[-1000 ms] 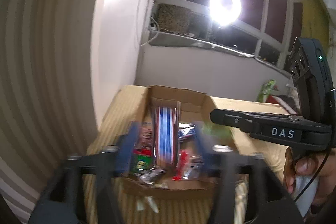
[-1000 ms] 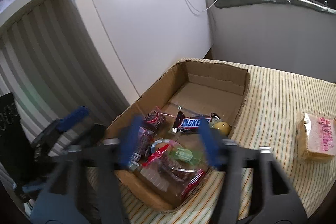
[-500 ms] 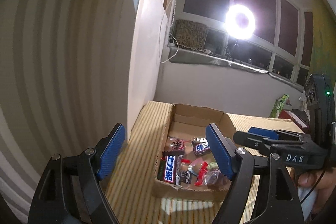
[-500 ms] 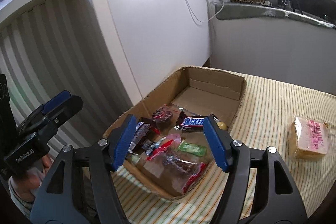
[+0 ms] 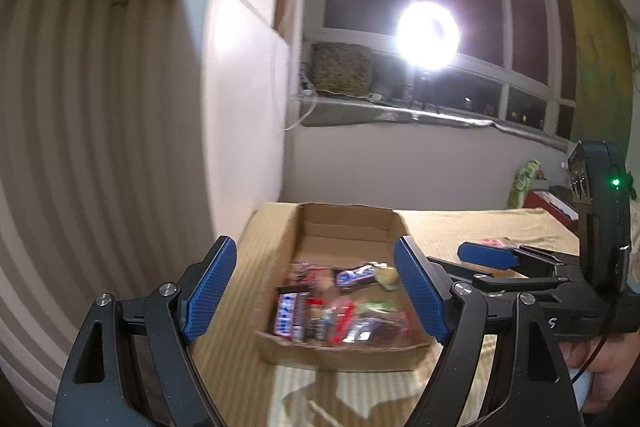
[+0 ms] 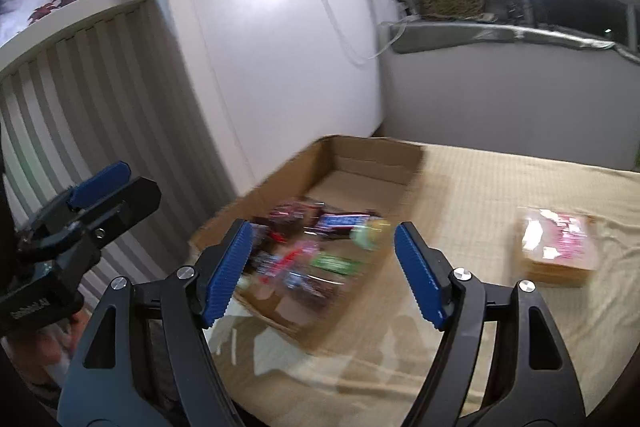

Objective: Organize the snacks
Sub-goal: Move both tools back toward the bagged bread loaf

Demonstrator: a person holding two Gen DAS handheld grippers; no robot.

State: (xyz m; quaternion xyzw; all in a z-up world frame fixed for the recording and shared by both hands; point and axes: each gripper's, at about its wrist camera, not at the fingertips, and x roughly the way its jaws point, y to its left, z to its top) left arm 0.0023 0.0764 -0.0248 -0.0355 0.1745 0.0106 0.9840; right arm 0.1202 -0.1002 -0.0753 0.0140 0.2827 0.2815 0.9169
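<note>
Snacks lie heaped in the near half of a cardboard box, low in the middle of the left wrist view; the far half shows bare bottom. Box sits on a striped cloth, close to a white wall. Left gripper is spread wide with nothing between its blue pads. Right gripper has its jaws opening, also empty. One wrapped packet lies apart on the cloth, at the right of the right wrist view.
</note>
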